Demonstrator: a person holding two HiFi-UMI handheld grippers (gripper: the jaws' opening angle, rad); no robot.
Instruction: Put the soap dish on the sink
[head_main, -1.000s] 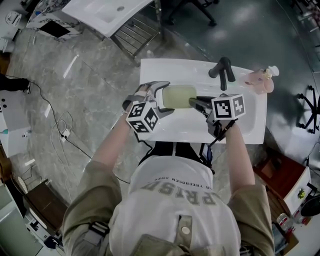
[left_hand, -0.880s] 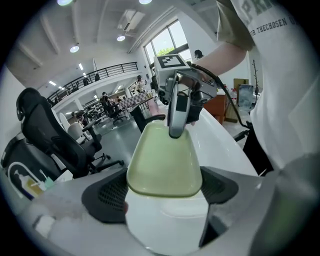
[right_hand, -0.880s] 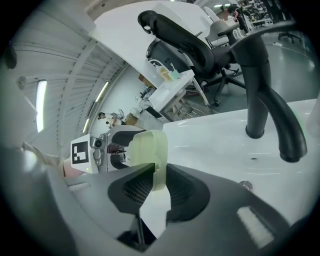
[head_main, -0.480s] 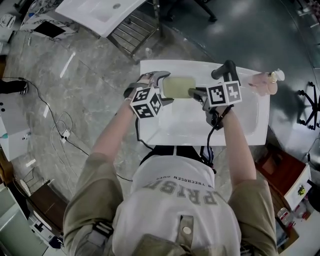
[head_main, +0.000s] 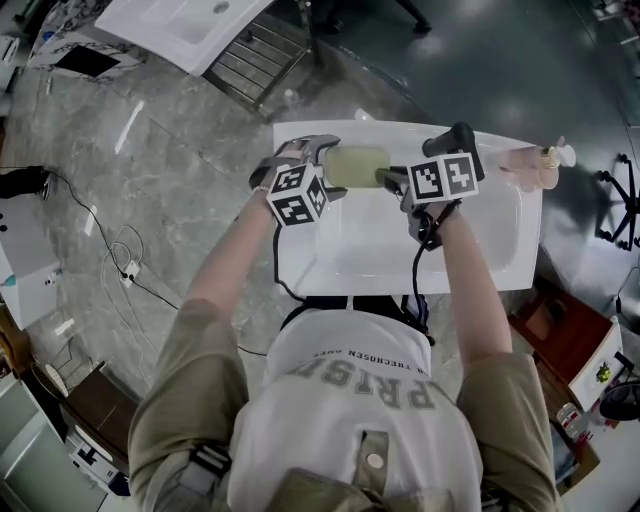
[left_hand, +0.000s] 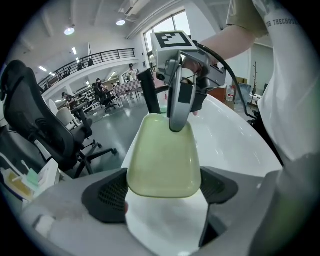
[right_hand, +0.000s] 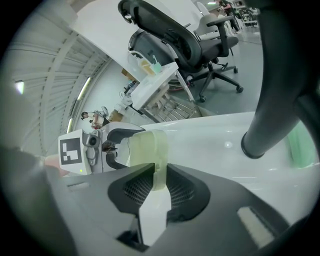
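Note:
A pale green soap dish (head_main: 357, 165) hangs over the back left part of the white sink (head_main: 500, 250), close to its rear rim. My left gripper (head_main: 328, 170) is shut on the dish across its left end; in the left gripper view both pads (left_hand: 107, 192) press the sides of the dish (left_hand: 162, 155). My right gripper (head_main: 385, 178) is shut on the rim at the dish's right end. In the right gripper view that thin rim (right_hand: 159, 170) stands between the jaws of my right gripper (right_hand: 157, 182), with the left gripper (right_hand: 107, 145) beyond. The right fingertip (left_hand: 177, 120) shows on the dish's far edge.
A dark faucet (head_main: 455, 140) rises at the sink's back, just right of the dish, large in the right gripper view (right_hand: 272, 110). A pink pump bottle (head_main: 530, 160) stands at the back right corner. Another sink on a metal rack (head_main: 200, 25) and office chairs (right_hand: 195, 45) stand beyond.
Both grippers have carried the dish together toward the back of the sink and lower. The dish now lies close to the rear rim beside the faucet.

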